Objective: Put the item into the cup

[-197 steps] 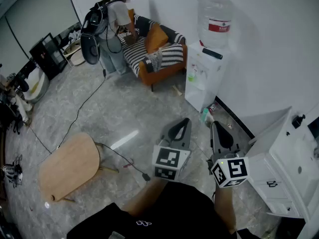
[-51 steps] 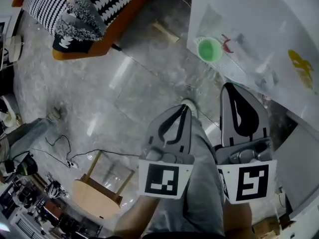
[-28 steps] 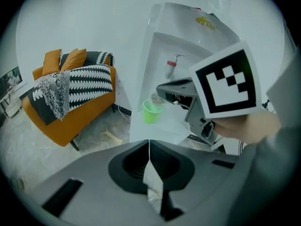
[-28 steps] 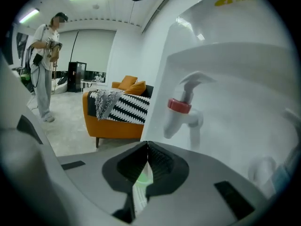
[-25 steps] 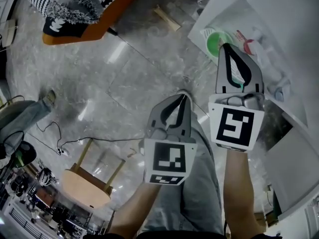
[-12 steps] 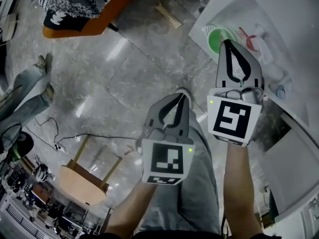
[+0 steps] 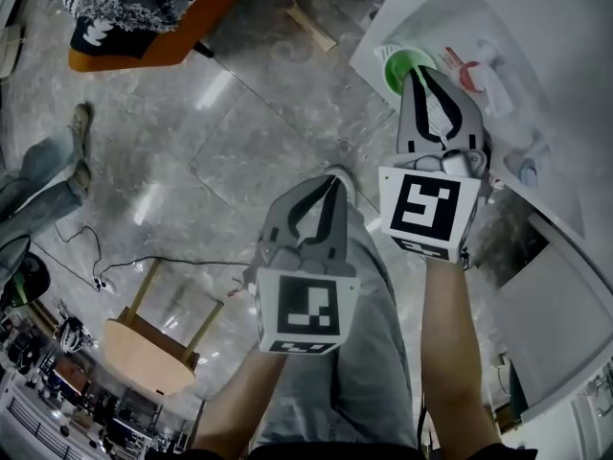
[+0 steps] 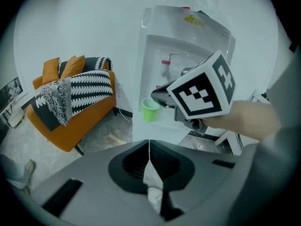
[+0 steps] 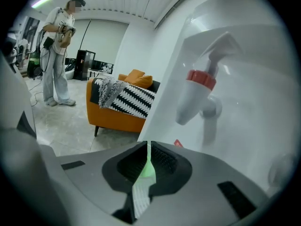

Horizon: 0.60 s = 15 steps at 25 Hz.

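A green cup (image 7: 402, 68) stands in the recess of the white water dispenser (image 7: 536, 56), under the red tap (image 9: 197, 95). My right gripper (image 7: 428, 77) is shut, its tips right over the cup's near rim; only a sliver of green cup (image 9: 147, 166) shows through its closed jaws. My left gripper (image 7: 330, 182) is shut too, held lower over the floor and my leg. In the left gripper view the cup (image 8: 150, 109) sits ahead, next to the right gripper's marker cube (image 8: 202, 91). I see nothing held in either gripper.
An orange sofa (image 7: 163, 36) with a striped throw stands left of the dispenser. A wooden stool (image 7: 144, 348) and a cable (image 7: 144, 262) lie on the marble floor. Another person (image 9: 59, 51) stands across the room. A white cabinet (image 7: 565, 324) is at my right.
I have walked up to the dispenser. Over the last second my right gripper moved forward until its tips reached the green cup; the left gripper stayed low and shut.
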### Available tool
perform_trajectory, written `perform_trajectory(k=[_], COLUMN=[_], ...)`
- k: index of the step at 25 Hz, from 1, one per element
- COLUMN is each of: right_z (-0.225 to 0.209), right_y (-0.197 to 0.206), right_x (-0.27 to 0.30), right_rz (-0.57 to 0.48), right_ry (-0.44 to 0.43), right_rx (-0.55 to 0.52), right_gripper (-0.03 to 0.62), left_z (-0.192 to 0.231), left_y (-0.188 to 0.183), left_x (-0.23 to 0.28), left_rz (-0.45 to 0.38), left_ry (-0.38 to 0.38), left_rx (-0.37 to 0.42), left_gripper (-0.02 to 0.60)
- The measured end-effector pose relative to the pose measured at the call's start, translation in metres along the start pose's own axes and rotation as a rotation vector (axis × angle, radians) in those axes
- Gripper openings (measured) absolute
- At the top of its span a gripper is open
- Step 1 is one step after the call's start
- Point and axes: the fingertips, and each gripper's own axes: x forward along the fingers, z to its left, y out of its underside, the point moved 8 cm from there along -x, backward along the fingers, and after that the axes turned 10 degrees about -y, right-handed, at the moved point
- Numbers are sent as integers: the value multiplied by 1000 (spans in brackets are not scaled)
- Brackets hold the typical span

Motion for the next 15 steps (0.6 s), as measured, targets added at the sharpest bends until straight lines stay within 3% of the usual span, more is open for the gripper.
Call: perform_trajectory(k=[15], right_z=[6], right_y=[-9], right_x=[-11], right_rz=[-71], right_ry=[27], right_rx=[17], right_gripper=[12], left_z=[1], left_y=[5], left_x=[-3], left_rz=[-2], left_ry=[-2], left_rx=[-9], left_gripper=[14])
